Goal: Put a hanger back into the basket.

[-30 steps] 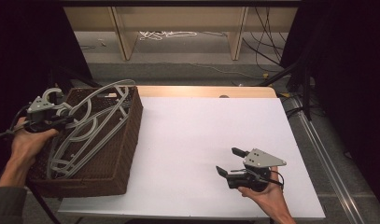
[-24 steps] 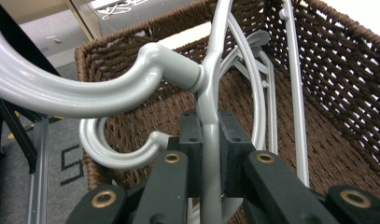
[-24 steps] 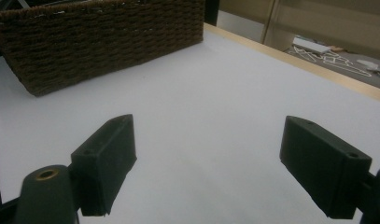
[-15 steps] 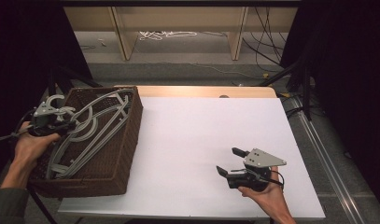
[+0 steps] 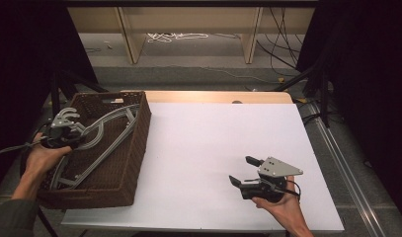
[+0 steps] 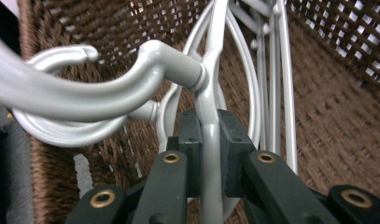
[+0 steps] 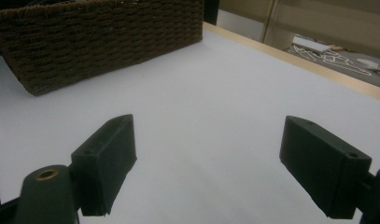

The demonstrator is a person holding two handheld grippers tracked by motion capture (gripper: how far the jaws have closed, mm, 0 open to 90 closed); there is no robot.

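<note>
Left gripper (image 6: 211, 154) pinches grey hanger (image 6: 211, 93) neck, in wicker basket (image 5: 134, 148) at frame left; stiff, light, smooth (may swivel). Right gripper (image 5: 245, 171) jaws spread, lower right.

Spread jaws, white table (image 7: 215, 107), wicker basket (image 7: 99, 37)

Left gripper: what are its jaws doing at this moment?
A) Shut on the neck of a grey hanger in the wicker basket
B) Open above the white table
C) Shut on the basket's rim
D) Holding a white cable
A: in the left gripper view the left gripper has both black pads pressed against the neck of the grey hanger, just below its hook, over the brown wicker basket.
</note>
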